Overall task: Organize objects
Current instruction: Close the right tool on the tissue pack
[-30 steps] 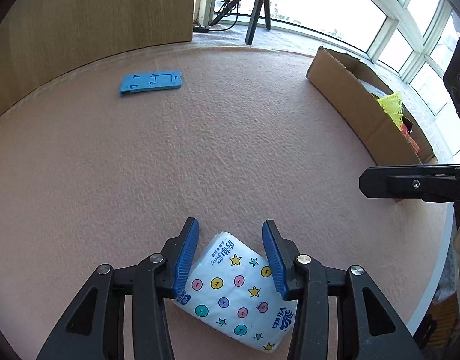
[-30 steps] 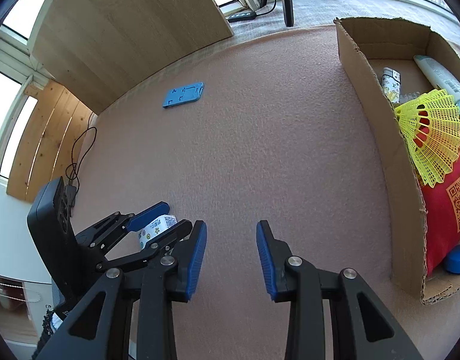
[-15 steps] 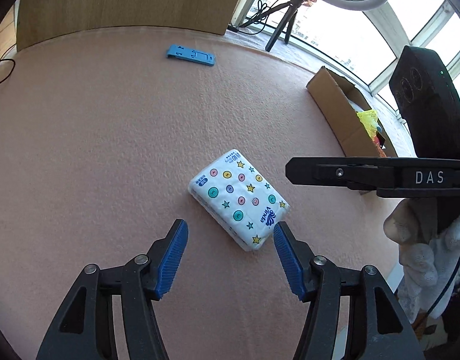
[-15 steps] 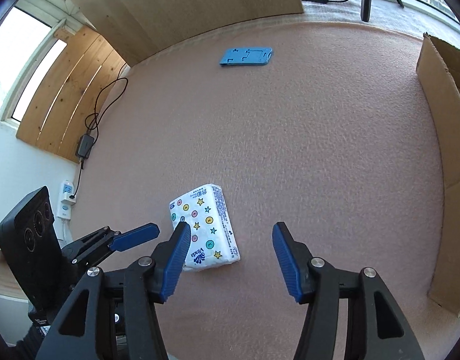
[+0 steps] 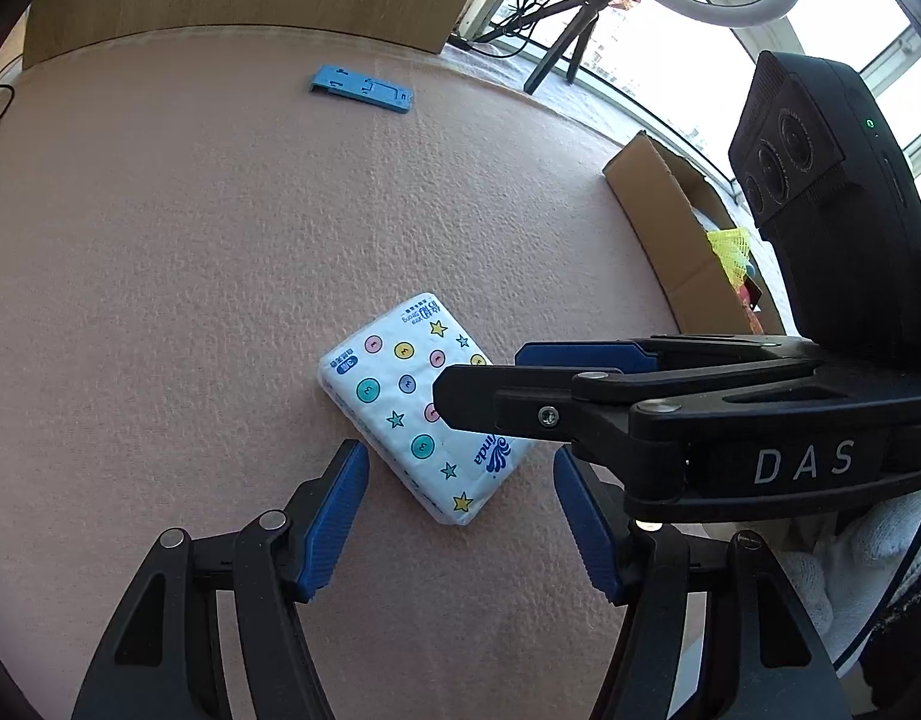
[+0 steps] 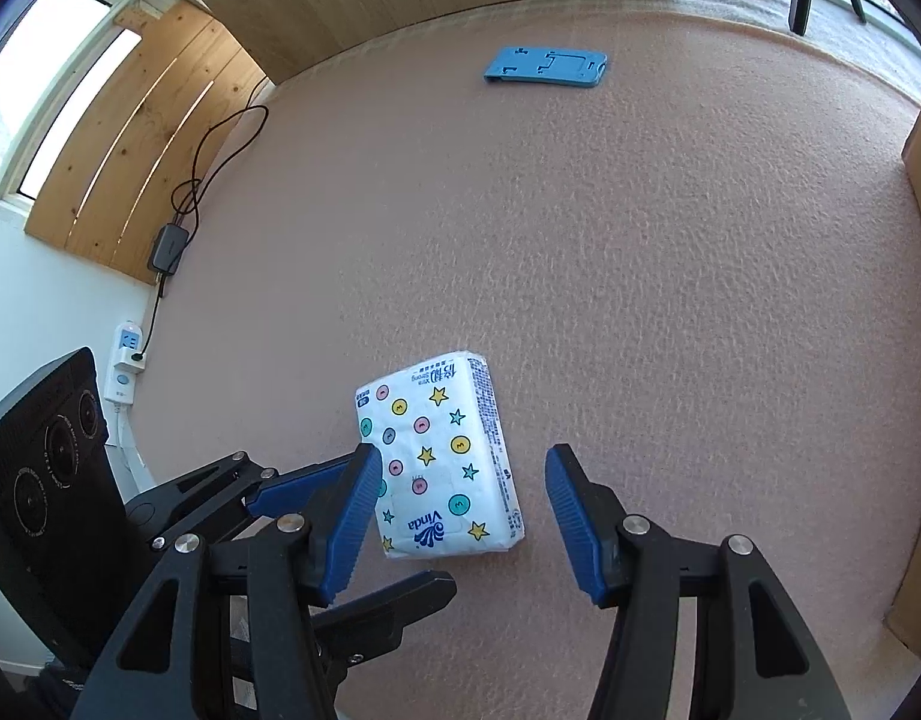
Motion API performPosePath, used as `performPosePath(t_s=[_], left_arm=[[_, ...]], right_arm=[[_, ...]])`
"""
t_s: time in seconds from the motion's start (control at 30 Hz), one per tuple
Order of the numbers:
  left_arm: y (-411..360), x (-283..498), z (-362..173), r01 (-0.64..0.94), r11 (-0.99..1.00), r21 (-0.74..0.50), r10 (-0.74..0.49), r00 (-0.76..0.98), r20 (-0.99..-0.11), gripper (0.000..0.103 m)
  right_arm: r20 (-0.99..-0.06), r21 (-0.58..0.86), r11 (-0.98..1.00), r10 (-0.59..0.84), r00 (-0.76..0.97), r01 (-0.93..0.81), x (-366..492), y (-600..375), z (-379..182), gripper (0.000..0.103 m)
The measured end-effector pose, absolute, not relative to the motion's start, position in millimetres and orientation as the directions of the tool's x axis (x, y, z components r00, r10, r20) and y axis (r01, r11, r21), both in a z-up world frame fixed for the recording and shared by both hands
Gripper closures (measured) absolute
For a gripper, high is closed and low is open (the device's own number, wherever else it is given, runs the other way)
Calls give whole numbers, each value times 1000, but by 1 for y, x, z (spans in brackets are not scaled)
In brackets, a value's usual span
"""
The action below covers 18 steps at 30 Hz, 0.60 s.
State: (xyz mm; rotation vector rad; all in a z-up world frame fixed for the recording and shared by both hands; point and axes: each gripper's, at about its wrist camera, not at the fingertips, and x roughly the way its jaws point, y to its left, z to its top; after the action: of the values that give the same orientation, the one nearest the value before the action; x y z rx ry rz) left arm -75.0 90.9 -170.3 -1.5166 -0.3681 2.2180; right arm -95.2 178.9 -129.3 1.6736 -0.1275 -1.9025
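Tissue pack (image 6: pixel 439 461) flat — both tongs apparently agape

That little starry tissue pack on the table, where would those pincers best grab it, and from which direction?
Across its two long edges, coming down from above. The tissue pack lies flat on the pink table cover, so only its sides offer a hold, and the short way across looks narrow enough for the open jaws. The right gripper already nearly straddles it and would likely need only a slight turn.

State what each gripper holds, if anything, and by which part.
Nothing is held. The left gripper and right gripper are both open, and the tissue pack lies free on the table.
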Motion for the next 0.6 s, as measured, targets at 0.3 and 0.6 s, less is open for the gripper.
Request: performPosePath(t_s=[0.3, 0.6], left_arm=[[102, -75, -168, -227, -873, -431, 484, -298, -823, 46], [131, -91, -139, -309, -867, -392, 483, -321, -815, 46]], right_arm=[[-873, 447, -815, -487, -17, 369, -95, 184, -132, 63], [-865, 422, -835, -488, -120, 355, -99, 217, -102, 66]])
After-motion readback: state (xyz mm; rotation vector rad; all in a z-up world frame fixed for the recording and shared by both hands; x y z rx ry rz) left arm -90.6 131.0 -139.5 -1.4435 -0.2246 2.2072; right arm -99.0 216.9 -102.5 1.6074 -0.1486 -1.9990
